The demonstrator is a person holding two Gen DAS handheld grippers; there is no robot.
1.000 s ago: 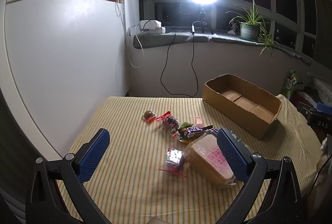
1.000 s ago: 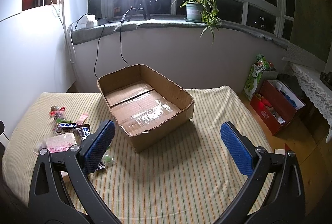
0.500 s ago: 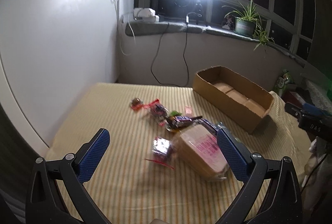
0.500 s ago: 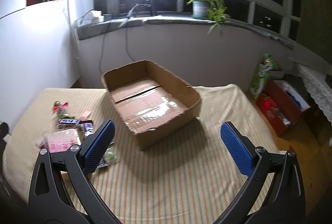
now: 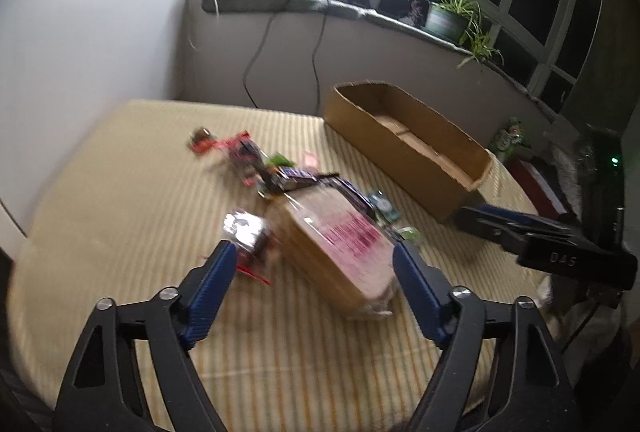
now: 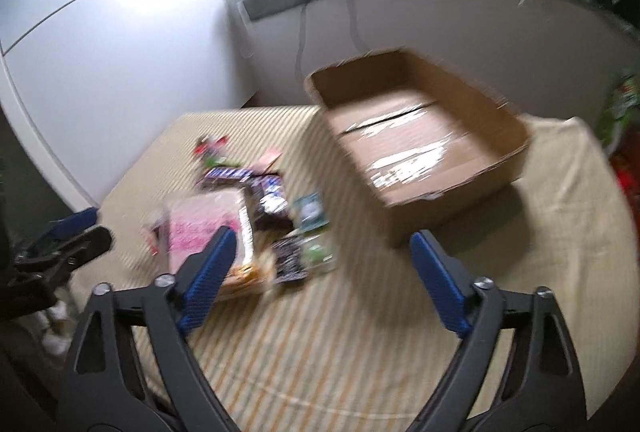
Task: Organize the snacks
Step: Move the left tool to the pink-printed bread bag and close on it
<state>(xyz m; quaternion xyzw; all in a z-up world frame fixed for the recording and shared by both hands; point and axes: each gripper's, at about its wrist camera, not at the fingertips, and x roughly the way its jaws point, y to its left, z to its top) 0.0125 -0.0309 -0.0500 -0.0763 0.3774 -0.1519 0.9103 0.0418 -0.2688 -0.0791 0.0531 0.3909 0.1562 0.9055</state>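
Snacks (image 5: 304,216) mid-cloth, box (image 6: 420,147) prob. near far edge; right side bare.

The snack pile (image 5: 304,207) lies on the table (image 5: 120,216), with the cardboard box (image 5: 408,139) behind it to the right

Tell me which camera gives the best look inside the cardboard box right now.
The right wrist view. It looks down into the cardboard box, showing its whole taped floor with nothing in it, though blurred. The left wrist view sees the box from a low side angle: mostly the long outer wall and only a strip of floor.
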